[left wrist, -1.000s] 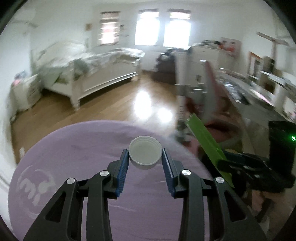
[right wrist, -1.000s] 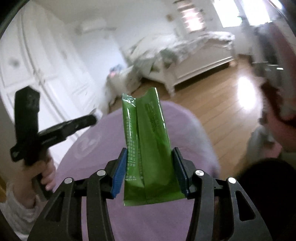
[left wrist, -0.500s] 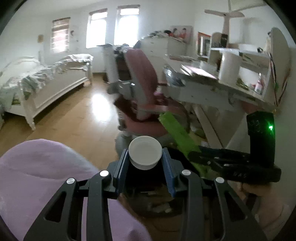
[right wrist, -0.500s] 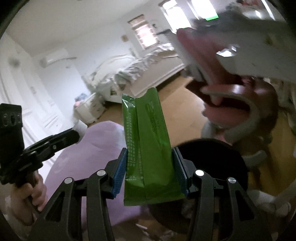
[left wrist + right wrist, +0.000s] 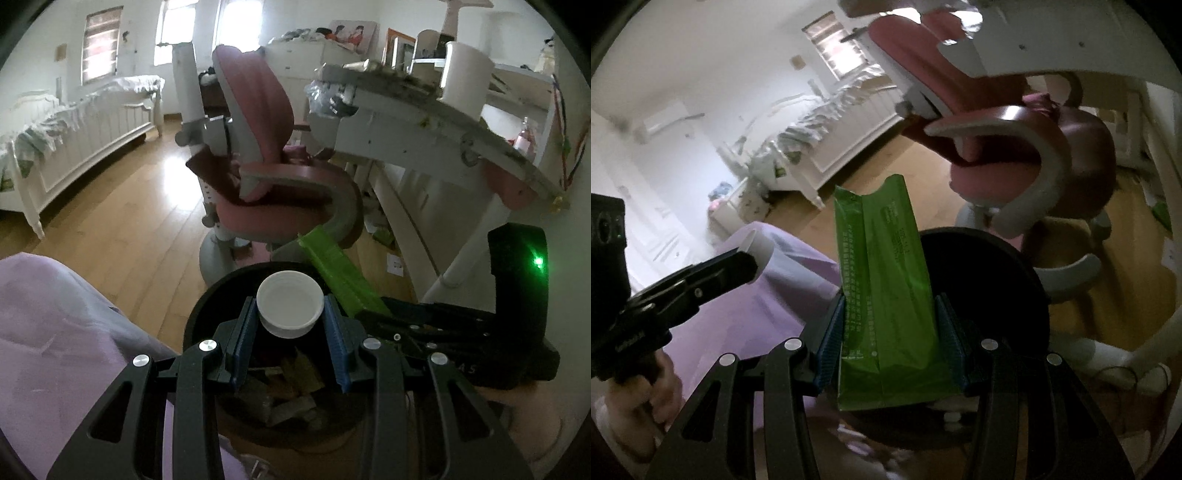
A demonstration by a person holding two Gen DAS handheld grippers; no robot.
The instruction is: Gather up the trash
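Above the wooden floor (image 5: 110, 229), the left claw (image 5: 290, 314) pinches a white cap (image 5: 290, 302) and the right claw (image 5: 890, 332) pinches a green wrapper (image 5: 886, 295) over a black bin (image 5: 207, 306).

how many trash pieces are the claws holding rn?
2. White lid in the left claw, green wrapper in the right claw, both above the black bin. More trash already lies inside.

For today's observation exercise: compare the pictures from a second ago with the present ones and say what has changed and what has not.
Both grippers swung away from the purple cushion toward the desk and now hang over the black bin beside the pink chair. Unchanged: the left gripper is still clamped on the white lid, and the right gripper on the green wrapper; nothing was released.
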